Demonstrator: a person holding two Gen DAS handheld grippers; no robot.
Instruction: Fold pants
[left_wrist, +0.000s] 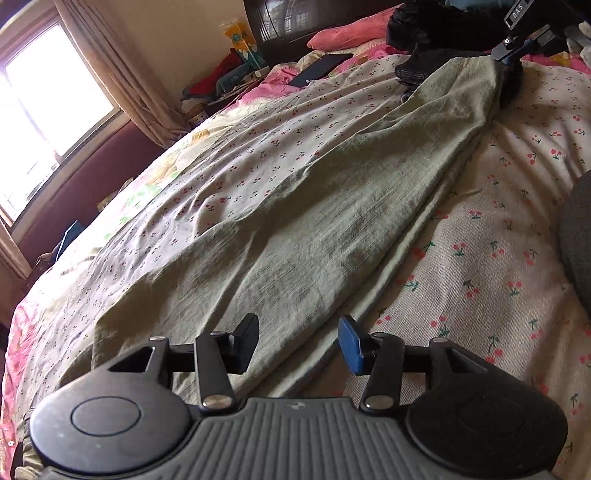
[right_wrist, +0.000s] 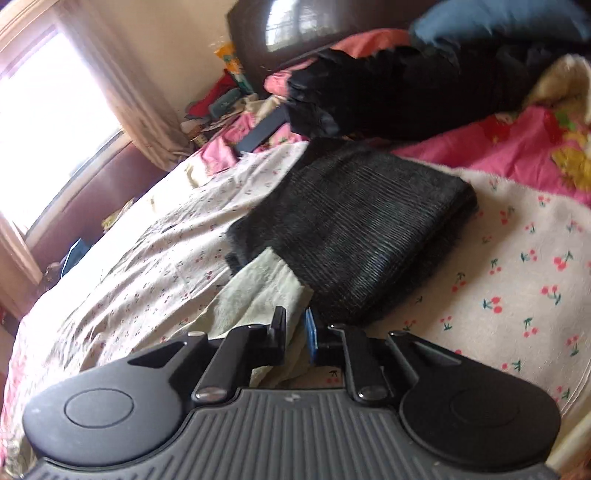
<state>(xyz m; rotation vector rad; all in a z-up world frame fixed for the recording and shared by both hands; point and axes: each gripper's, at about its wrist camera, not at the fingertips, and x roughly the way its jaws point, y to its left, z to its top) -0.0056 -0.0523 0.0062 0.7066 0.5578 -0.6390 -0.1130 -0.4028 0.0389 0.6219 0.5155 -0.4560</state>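
Pale green pants (left_wrist: 314, 206) lie stretched along the bed, folded lengthwise, running from near my left gripper to the far end. My left gripper (left_wrist: 298, 341) is open just above the near end of the pants, its fingers astride the cloth's edge. My right gripper (right_wrist: 295, 332) is shut on the far end of the green pants (right_wrist: 266, 288); it also shows at the top right of the left wrist view (left_wrist: 517, 48), holding that end slightly raised.
A folded dark grey garment (right_wrist: 362, 229) lies just beyond the right gripper. A black heap of clothes (right_wrist: 406, 92) and a pink pillow (left_wrist: 347, 35) sit near the headboard. The cherry-print sheet (left_wrist: 498, 258) covers the bed. A window is at left.
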